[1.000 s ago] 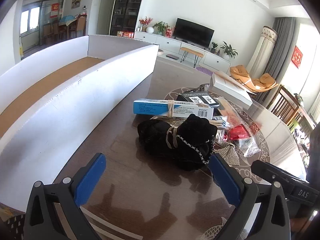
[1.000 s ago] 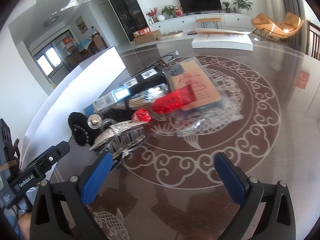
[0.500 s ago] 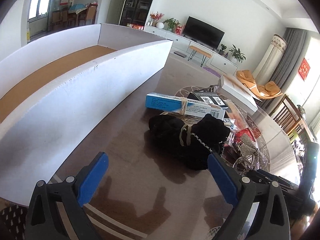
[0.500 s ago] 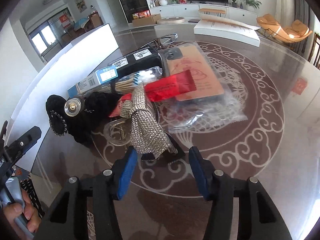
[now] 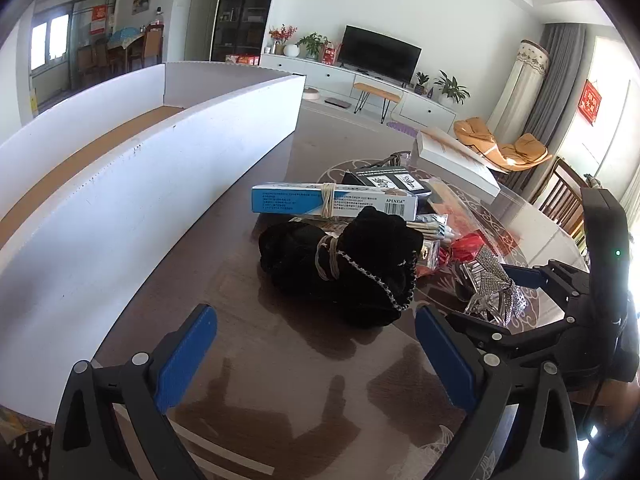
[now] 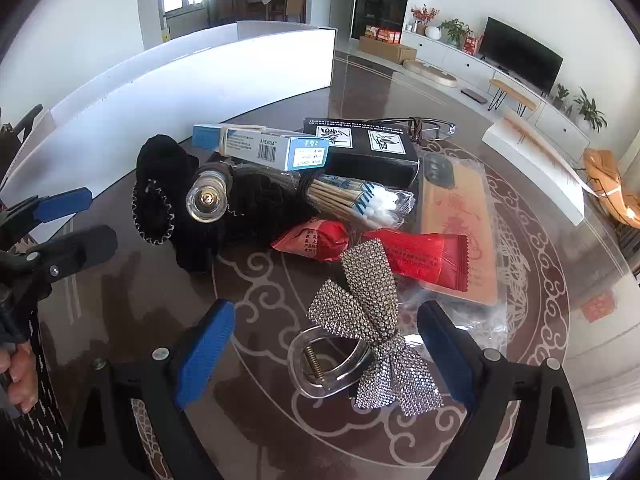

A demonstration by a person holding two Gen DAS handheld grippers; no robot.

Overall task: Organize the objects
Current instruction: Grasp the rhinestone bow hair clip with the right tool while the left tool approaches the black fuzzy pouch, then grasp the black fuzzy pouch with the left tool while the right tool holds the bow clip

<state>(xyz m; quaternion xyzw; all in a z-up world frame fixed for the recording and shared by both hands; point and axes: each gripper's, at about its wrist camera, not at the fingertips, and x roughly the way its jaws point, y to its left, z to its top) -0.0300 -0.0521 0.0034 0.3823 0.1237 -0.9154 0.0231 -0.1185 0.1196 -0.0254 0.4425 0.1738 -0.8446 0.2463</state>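
A rhinestone bow hair clip [image 6: 370,336] lay on the glass-topped table [image 6: 520,360], between the blue pads of the right gripper [image 6: 326,354]. That claw's jaws had just been opening and stood spread, neither pad touching the clip. The gripper pointed steeply down at the tabletop. Beyond the clip, toward the table's middle, sat a pile: a red snack packet [image 6: 424,258], bundled cotton swabs [image 6: 352,200], a blue box [image 6: 260,148], a black box [image 6: 360,148] and a black velvet pouch [image 6: 176,200]. The left gripper [image 5: 316,360] hovered, tilted downward, spread wide and empty, just short of the pouch. A long white box [image 5: 140,184] lay along the table's left edge. A hand [image 6: 16,376], seemingly the person's left, showed at the frame's edge.
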